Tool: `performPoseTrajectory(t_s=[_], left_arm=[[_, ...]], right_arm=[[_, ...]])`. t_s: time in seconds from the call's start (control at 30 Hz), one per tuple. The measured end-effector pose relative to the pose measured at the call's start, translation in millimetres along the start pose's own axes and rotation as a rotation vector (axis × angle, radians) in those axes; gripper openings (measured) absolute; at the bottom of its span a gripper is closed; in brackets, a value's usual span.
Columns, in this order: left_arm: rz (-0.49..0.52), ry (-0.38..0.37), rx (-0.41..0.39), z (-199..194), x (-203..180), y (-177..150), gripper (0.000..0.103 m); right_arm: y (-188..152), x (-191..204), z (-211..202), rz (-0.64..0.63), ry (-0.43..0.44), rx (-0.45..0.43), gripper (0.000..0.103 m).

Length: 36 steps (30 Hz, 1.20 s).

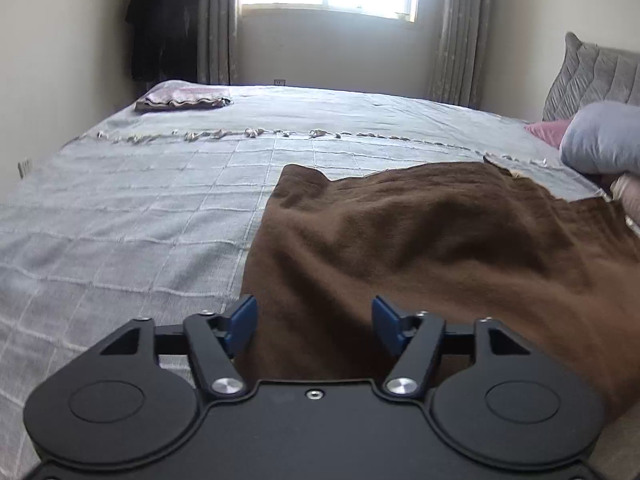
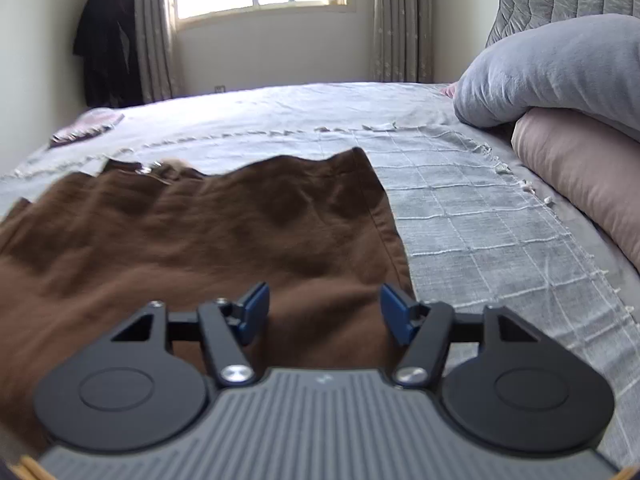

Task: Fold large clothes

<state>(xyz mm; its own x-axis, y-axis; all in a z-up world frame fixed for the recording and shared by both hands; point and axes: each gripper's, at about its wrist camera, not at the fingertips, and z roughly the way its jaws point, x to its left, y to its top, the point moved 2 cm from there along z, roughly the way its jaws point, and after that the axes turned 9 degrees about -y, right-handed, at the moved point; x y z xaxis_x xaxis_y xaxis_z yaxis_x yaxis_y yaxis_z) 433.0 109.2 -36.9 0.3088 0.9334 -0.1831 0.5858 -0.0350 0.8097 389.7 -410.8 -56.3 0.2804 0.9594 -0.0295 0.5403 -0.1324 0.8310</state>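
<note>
A large brown garment (image 1: 420, 232) lies spread and rumpled on the grey checked bedspread (image 1: 132, 216). In the right wrist view the same garment (image 2: 208, 232) fills the left and middle, with a metal button or clasp at its far edge (image 2: 146, 168). My left gripper (image 1: 314, 320) is open over the garment's near left edge, its blue pads apart and empty. My right gripper (image 2: 324, 308) is open over the garment's near right edge, beside its side seam, and holds nothing.
A folded pinkish cloth (image 1: 184, 98) lies at the bed's far left corner. A blue-grey pillow (image 2: 552, 68) on a pink one (image 2: 580, 176) is at the right, by the grey headboard (image 2: 568, 4). A window, curtains and dark hanging clothes (image 2: 106, 44) are behind the bed.
</note>
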Motion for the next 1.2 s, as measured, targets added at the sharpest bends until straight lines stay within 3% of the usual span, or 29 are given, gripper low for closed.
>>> performPoseTrajectory(t_s=[0.07,0.17,0.43,0.67,0.77,0.8,0.97,1.07,1.13,1.17,1.2], left_arm=[[-0.070,-0.036,-0.012,-23,4,-4,0.082],[-0.175,-0.079,-0.016,-47,8,-10,0.094],[-0.503,-0.218,0.065,-64,16,-44,0.095],[-0.745,-0.273,0.124,-30,17,-88,0.095],[-0.816,-0.293,0.023,-25,20,-93,0.095],[-0.855,-0.293,-0.007,-23,22,-95,0.095],[-0.923,-0.230,-0.133,-15,19,-93,0.092],[-0.924,-0.178,-0.206,-11,14,-92,0.090],[-0.921,-0.125,-0.250,-5,12,-91,0.082],[-0.906,-0.090,-0.255,-1,11,-88,0.077],[-0.894,-0.052,-0.258,3,10,-86,0.068]], right_arm=[[-3,-6,-18,0.025,0.021,0.000,0.065],[-6,-15,-39,0.066,0.064,0.007,0.082],[-25,-32,-73,0.125,0.083,0.067,0.094],[-64,-41,-68,0.237,0.137,0.177,0.095],[-79,-43,-57,0.327,0.192,0.230,0.096],[-82,-43,-52,0.353,0.207,0.241,0.100],[-81,-44,-32,0.497,0.185,0.187,0.103],[-82,-54,-15,0.640,0.196,0.154,0.096],[-84,-58,-4,0.720,0.173,0.149,0.076],[-84,-60,2,0.748,0.161,0.148,0.072],[-84,-60,7,0.763,0.152,0.140,0.060]])
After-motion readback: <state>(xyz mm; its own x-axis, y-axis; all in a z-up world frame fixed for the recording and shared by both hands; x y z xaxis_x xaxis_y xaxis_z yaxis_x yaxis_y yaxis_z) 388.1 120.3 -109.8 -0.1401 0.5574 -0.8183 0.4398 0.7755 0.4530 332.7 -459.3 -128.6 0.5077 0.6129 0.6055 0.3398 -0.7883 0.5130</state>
